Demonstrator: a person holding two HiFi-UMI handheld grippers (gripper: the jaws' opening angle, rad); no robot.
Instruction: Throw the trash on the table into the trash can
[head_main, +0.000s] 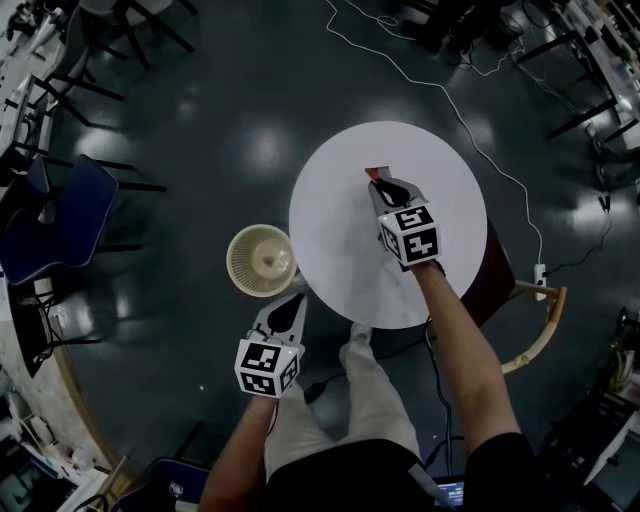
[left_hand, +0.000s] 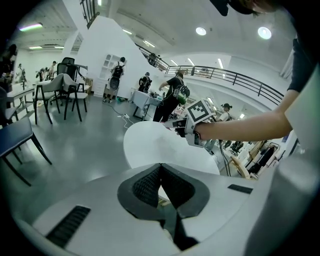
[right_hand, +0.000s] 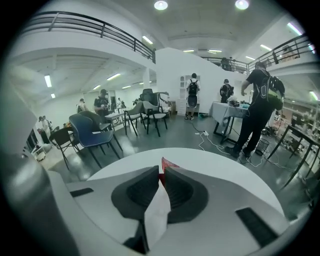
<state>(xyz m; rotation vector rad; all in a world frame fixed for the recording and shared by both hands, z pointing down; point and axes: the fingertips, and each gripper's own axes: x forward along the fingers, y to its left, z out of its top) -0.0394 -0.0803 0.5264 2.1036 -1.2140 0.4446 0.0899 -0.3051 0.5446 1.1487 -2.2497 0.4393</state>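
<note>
1. Pinched flat in the right hand-held gripper (head_main: 383, 183): a thin scrap of trash (right_hand: 167, 164), red at the tip and white further back, clamped between both pads and poking out just past them.
2. Held over the far half of the round white bench (head_main: 340, 225), seemingly just clear of its top. No other litter to be seen on the bare surface.
3. Judged as the carry step: pick-up done, drop not yet made.
4. Next, by that reading: swing across toward the person's left, past the bench edge, to the cream trash can (head_main: 240, 275) standing on the floor just beside the bench. Release only once above its mouth, for fear of drift with so light a scrap.
5. Shut on nothing, jaws together: the left hand-held gripper (head_main: 288, 312), hovering near the can's rim on the person's side. Best kept out of the drop path.
6. Hard to make out: whether the scrap touches the bench top, what sort of wrapper it is, and the pale sliver glimpsed below the closed jaws in the left gripper view. Hidden beneath the right hand-held gripper and forearm: a strip of the bench.
</note>
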